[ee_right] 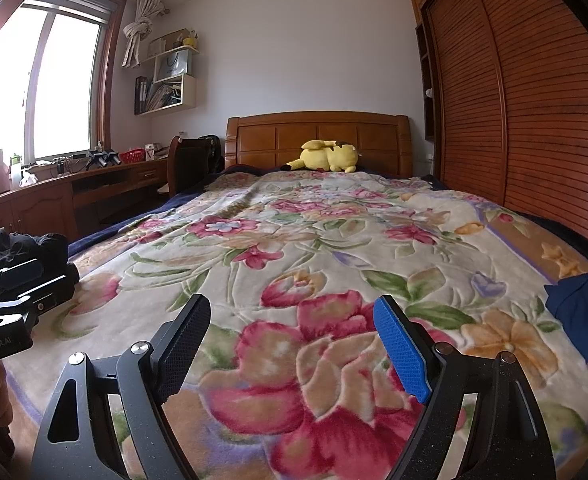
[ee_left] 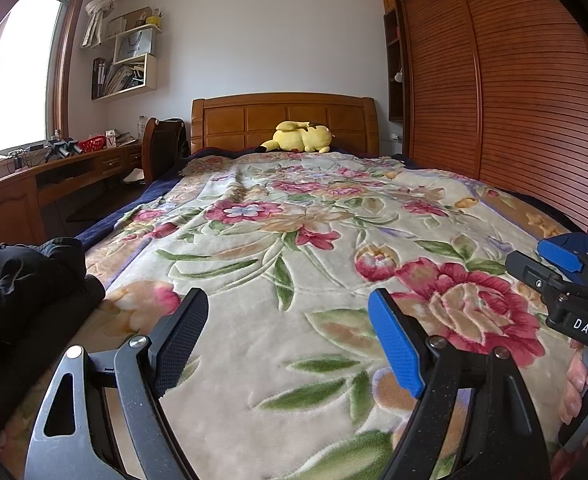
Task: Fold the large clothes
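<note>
The left gripper (ee_left: 287,342) points forward and slightly downward, its two fingers (ee_left: 181,344) spread wide with nothing between them. The right gripper (ee_right: 294,346) is posed alike, its fingers (ee_right: 402,350) also wide apart and empty. Both sit side by side. A hand (ee_left: 584,380) grips the right gripper's handle.

"das" on right gripper (ee_left: 574,280); "genrobot.ai" on left gripper (ee_right: 1,320).

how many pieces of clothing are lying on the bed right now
2. A black garment lies bunched at the bed's left edge, and a dark blue garment sits at the right edge, only partly in view. More may lie outside the frames.
</note>
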A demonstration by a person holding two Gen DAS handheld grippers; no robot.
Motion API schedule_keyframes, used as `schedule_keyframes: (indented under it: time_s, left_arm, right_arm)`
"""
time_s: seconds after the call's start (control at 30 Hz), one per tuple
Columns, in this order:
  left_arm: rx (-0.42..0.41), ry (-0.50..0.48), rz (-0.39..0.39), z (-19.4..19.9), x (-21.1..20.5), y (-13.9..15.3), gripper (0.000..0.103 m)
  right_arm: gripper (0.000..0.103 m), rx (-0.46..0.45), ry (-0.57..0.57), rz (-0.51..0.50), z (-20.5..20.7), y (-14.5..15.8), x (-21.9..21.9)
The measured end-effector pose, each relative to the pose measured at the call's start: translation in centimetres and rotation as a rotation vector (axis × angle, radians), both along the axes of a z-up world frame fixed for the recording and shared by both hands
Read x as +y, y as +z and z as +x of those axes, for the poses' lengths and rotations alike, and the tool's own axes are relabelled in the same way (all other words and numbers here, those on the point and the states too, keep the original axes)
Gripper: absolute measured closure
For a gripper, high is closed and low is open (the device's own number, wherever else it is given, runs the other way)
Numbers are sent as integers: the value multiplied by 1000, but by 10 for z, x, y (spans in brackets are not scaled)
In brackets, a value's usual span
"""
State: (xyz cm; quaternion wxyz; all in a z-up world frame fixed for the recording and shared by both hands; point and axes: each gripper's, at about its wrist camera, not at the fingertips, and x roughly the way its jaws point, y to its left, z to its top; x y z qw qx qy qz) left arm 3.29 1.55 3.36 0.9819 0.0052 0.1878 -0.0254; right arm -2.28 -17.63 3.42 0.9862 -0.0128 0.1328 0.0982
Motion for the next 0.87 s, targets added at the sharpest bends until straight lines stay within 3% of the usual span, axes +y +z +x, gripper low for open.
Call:
schedule_keyframes:
  time_s: [0.87]
  left_arm:
    - [-2,0,-2,-1,4,3,20]
  right_arm:
    - [18,2,-3,4,0,0,0]
